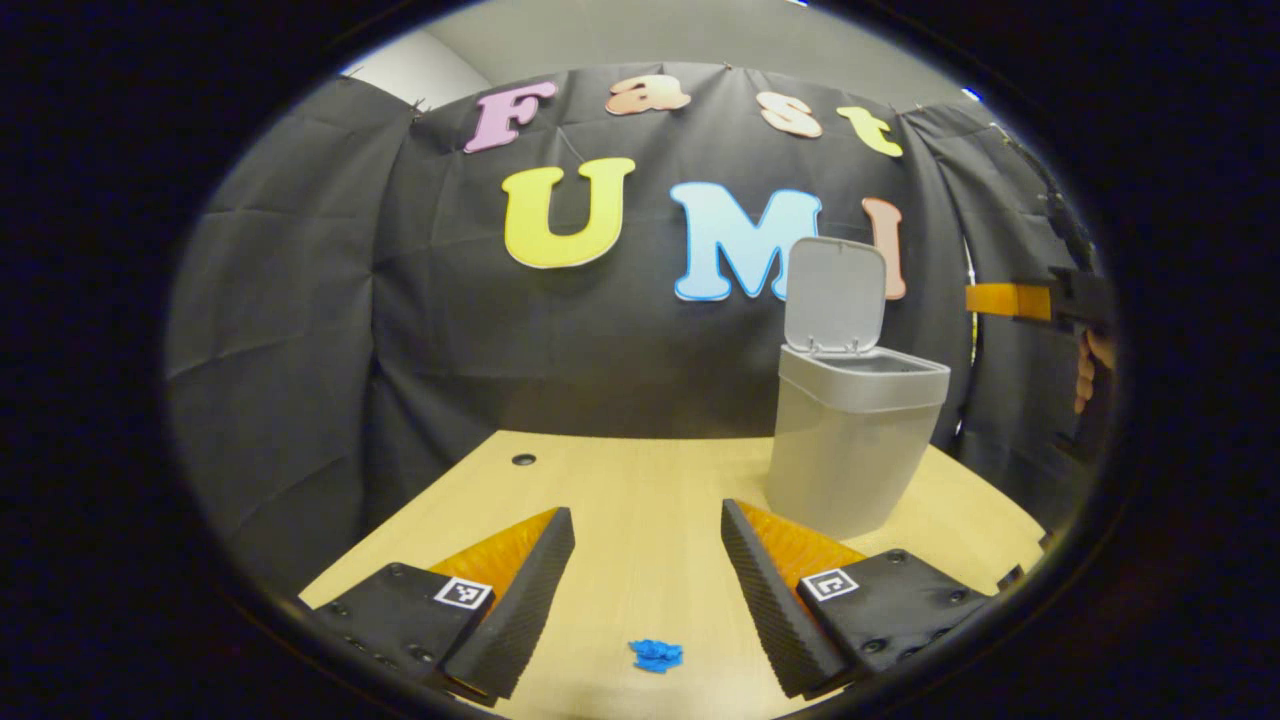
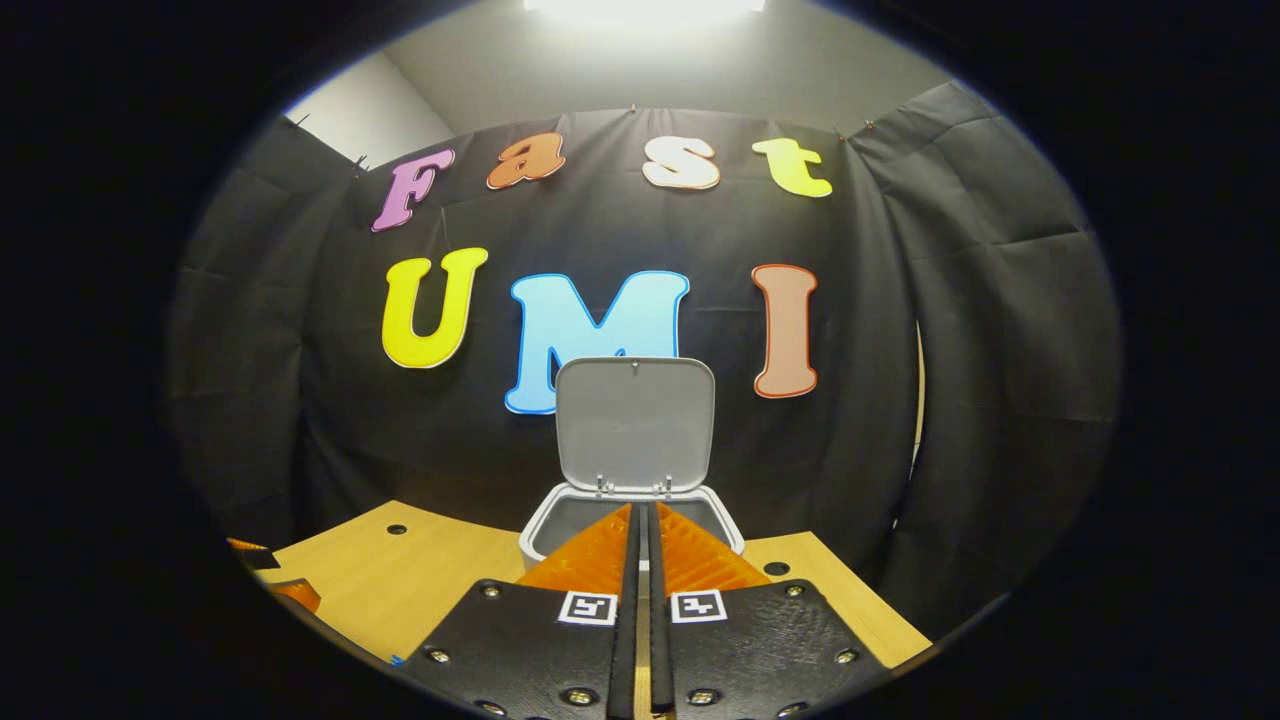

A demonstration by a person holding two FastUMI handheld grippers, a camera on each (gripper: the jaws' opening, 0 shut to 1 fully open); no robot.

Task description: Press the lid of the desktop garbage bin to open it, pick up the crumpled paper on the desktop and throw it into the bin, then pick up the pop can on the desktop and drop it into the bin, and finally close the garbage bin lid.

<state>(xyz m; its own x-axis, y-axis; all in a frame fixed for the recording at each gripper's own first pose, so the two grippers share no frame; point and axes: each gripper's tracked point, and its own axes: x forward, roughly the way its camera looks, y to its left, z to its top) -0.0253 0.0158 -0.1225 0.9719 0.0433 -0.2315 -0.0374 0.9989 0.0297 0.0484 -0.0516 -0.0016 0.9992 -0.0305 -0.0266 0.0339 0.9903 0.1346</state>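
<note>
Raised lid [image 2: 635, 425] leaves the bin [image 1: 850, 450] mouth open; table [image 1: 620, 500] beside it bare.

Bin [image 1: 850, 450] lid [image 1: 835, 295] up; L gripper [image 1: 648, 530] fingers wide apart.

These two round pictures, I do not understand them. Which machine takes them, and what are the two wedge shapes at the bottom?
There is no robot. A person holds a two-finger gripper in each hand, and a wide-angle camera rides on each one.

In the left gripper view, the wedges are the left gripper's own fingers, spread open above a wooden table. A small blue crumpled paper lies between them. The grey bin stands to the right, its lid raised.

In the right gripper view, the right gripper is closed with nothing between its fingers, and points at the open bin. Neither gripper holds anything.
</note>
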